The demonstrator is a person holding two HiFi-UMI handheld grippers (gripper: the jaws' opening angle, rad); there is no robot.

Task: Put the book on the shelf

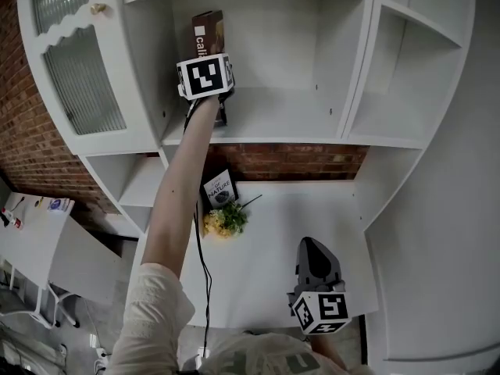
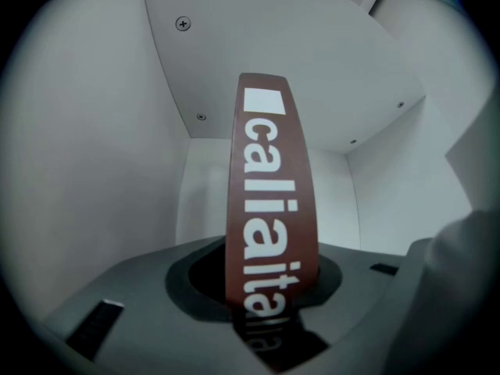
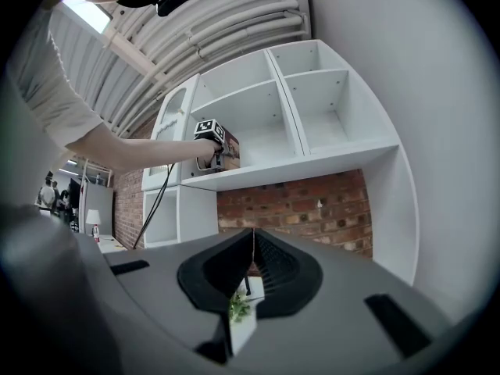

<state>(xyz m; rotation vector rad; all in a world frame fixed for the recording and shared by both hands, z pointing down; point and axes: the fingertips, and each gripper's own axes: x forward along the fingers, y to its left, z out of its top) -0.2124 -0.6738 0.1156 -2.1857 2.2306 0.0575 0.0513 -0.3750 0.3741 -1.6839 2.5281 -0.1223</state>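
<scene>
A brown book (image 1: 208,31) with white letters on its spine stands upright in the left compartment of the white shelf (image 1: 297,119). My left gripper (image 1: 208,73) is shut on its lower part, at arm's length inside that compartment. In the left gripper view the spine (image 2: 269,186) rises from between the jaws of the left gripper (image 2: 269,291), with the compartment's white walls behind it. My right gripper (image 1: 316,266) hangs low over the desk's front right, shut and holding nothing. The right gripper view shows the right gripper (image 3: 251,250) with its jaws meeting, and the book (image 3: 232,151) far off on the shelf.
On the white desk (image 1: 297,225) below the shelf stand a small printed card (image 1: 219,190) and a bunch of flowers (image 1: 225,219). A cable (image 1: 201,248) hangs from the left gripper. A ribbed glass cabinet door (image 1: 78,76) is at the left; brick wall (image 1: 289,161) is behind.
</scene>
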